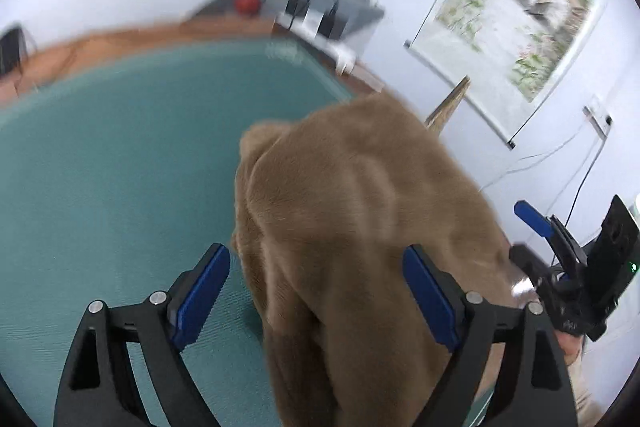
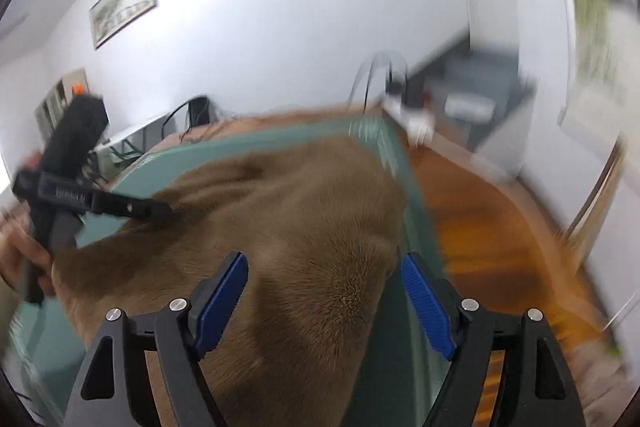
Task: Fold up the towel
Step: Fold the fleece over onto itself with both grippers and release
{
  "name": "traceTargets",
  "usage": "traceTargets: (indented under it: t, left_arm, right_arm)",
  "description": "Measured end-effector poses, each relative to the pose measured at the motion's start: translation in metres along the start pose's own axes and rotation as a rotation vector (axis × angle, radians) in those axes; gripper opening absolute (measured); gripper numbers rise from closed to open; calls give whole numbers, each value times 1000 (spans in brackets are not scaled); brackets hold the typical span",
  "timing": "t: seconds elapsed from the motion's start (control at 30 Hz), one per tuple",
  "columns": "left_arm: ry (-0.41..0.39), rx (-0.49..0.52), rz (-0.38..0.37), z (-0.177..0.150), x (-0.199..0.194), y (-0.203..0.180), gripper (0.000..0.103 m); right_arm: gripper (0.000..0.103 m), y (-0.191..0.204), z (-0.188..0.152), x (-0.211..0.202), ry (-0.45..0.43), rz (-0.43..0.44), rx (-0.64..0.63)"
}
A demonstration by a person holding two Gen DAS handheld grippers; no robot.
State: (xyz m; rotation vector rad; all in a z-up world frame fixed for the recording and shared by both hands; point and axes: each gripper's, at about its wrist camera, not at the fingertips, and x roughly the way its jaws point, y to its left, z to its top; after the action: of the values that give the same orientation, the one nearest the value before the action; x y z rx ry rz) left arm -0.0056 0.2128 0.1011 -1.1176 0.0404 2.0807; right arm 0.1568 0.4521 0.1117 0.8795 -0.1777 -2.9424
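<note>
Brown plush towel lies bunched and rumpled on the teal mat-covered table, near its right edge, not flat or squared. The left gripper and right gripper both stand with blue-padded jaws spread wide, cloth lying between them but unclamped. Judged advice: whichever edge is taken, pinch a single layer at its corner and lift evenly on both sides.

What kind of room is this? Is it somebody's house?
Probably a room in a home or small office. A framed picture hangs on the white wall, the floor is wood, and a brown towel lies on a teal table.
</note>
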Motion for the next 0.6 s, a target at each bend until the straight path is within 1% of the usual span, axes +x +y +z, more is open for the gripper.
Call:
traceTargets:
  t: [0.03, 0.1, 0.13, 0.17, 0.23, 0.3, 0.37, 0.43, 0.47, 0.6]
  left_arm:
    - [-33, 22, 1, -3, -12, -11, 93]
    - [-80, 72, 4, -20, -30, -26, 96]
    - [-90, 92, 10, -25, -32, -35, 97]
    - [-98, 112, 17, -29, -32, -44, 97]
    - [-89, 149, 39, -46, -25, -53, 97]
    - [-51, 155, 66, -51, -6, -59, 97]
    - [-25, 135, 76, -56, 6, -52, 97]
    - [0, 113, 85, -61, 18, -45, 98]
    - [3, 101, 77, -65, 19, -41, 98]
    - [-12, 124, 97, -72, 18, -43, 98]
  right_arm:
    - [84, 9, -3, -10, -27, -11, -35]
    - [84, 26, -9, -29, -80, -34, -105]
    - [84, 32, -13, -30, -80, -34, -131]
    - [84, 37, -17, -25, -60, -30, -149]
    - [84, 47, -25, -15, -16, -26, -182]
    - [84, 49, -30, -12, 10, -25, -180]
    - [84, 49, -34, -11, 30, -25, -170]
    - [84, 46, -31, -3, 68, -17, -158]
    - [84, 43, -32, 2, 81, -14, -152]
    - [85, 41, -39, 12, 95, -21, -151]
